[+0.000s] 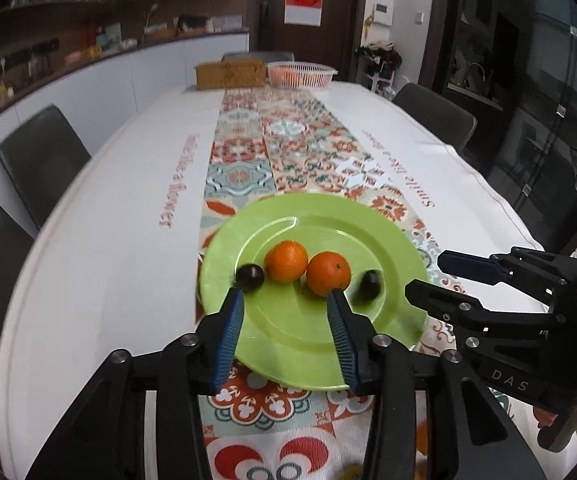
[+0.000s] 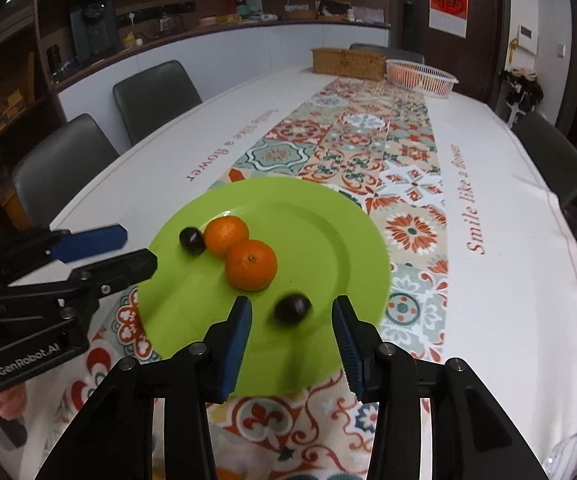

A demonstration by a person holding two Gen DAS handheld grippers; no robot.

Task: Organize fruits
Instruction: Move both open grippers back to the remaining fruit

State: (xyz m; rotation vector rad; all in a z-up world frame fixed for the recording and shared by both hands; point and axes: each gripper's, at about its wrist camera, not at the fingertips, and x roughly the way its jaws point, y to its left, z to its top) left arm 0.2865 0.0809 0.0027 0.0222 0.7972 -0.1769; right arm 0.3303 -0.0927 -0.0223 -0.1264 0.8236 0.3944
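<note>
Your left claw (image 1: 286, 300) stands apart over the near half of the green plate (image 1: 288, 344), with nothing between its ribbed blue pads (image 1: 228, 336). Your right claw (image 2: 292, 310) is also apart; a dark round fruit (image 2: 292, 309) lies on the plate between its two fingers, blurred, and the pads do not press on it.

The plate is round, smooth and glossy, with a raised rim. It sits on the patterned runner (image 1: 248, 168) near the near edge of the bench (image 1: 108, 220), roughly midway between the two long edges. On it, four fruits lie in a loose row:
- a second dark fruit (image 1: 249, 277) at the left end, just beside the first orange
- two oranges (image 1: 286, 261) (image 1: 328, 273), round with dimpled skin, touching each other
- the blurred dark fruit at the right end, apart from the oranges

The bench is covered by a white cloth with red lettering along both long sides. Open cloth lies left and right of the plate, and the runner beyond it is bare up to the far end, where a woven box (image 1: 230, 74) and a white slatted basket (image 1: 302, 73) stand side by side. Dark chairs (image 1: 42, 160) line both long edges
</note>
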